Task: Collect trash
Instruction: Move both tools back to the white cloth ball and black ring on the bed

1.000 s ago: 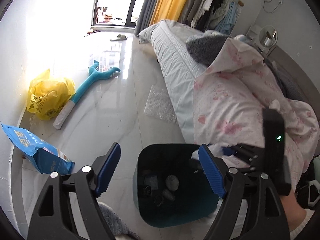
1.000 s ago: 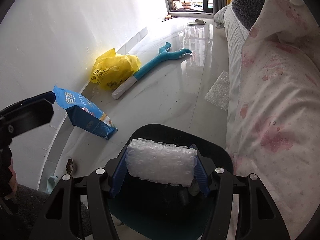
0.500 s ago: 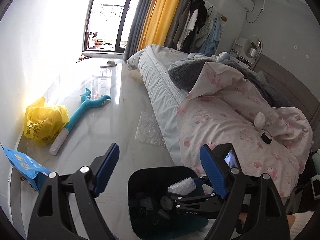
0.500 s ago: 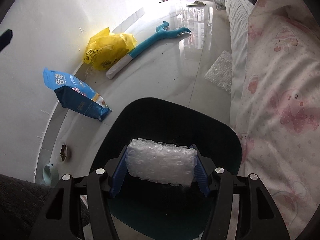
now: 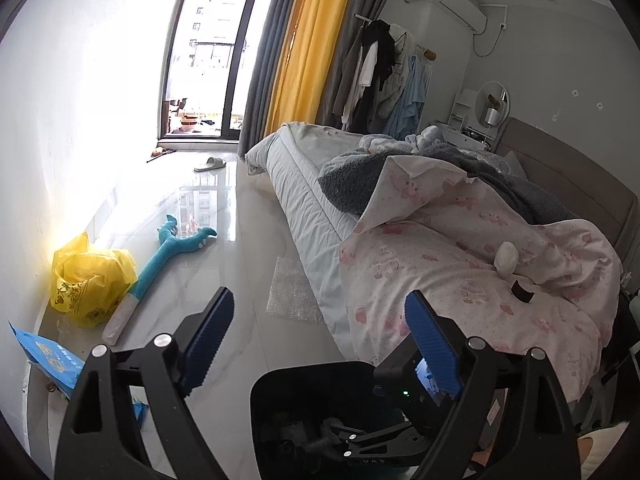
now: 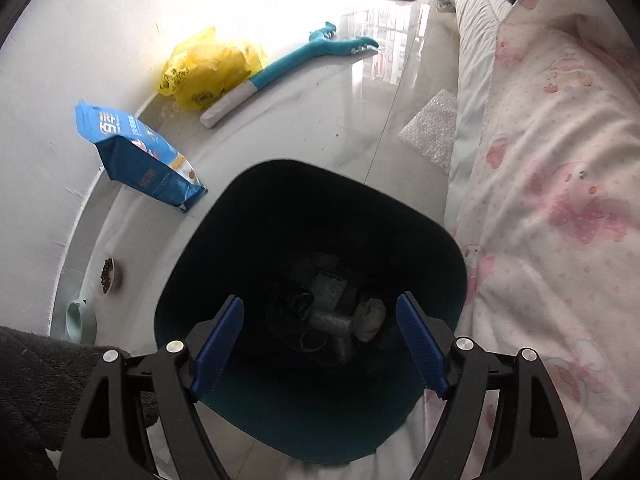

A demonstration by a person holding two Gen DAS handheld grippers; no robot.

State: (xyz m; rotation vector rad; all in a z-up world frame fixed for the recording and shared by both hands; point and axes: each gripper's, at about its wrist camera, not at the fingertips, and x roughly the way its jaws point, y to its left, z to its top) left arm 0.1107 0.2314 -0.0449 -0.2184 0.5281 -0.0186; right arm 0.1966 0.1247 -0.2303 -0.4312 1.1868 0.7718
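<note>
My right gripper (image 6: 320, 304) points down into the dark bin (image 6: 240, 240). Its jaws are opening and nothing is between the blue pads. At the bin's bottom lies the roll of bubble wrap (image 6: 334, 326), beside a white crumpled wad (image 6: 370, 314) and other dark trash. My left gripper (image 5: 318, 308) hovers above and beside the bin (image 5: 304, 372), its jaws opening, with nothing between them. The right gripper's body (image 5: 404, 396) shows over the bin in the left wrist view. A flat sheet of bubble wrap (image 5: 292, 292) (image 6: 434, 132) lies on the floor against the bed.
A bed with a pink quilt (image 5: 460, 260) (image 6: 560, 160) runs along the right. By the left wall lie a yellow plastic bag (image 6: 208, 68), a blue pet-food bag (image 6: 136, 156), a teal plush toy (image 6: 304, 56) and two small bowls (image 6: 108, 276).
The right gripper's jaws spread and let go of the bubble wrap roll, which fell into the bin. The left gripper rose and tipped up, its jaws a little wider.
</note>
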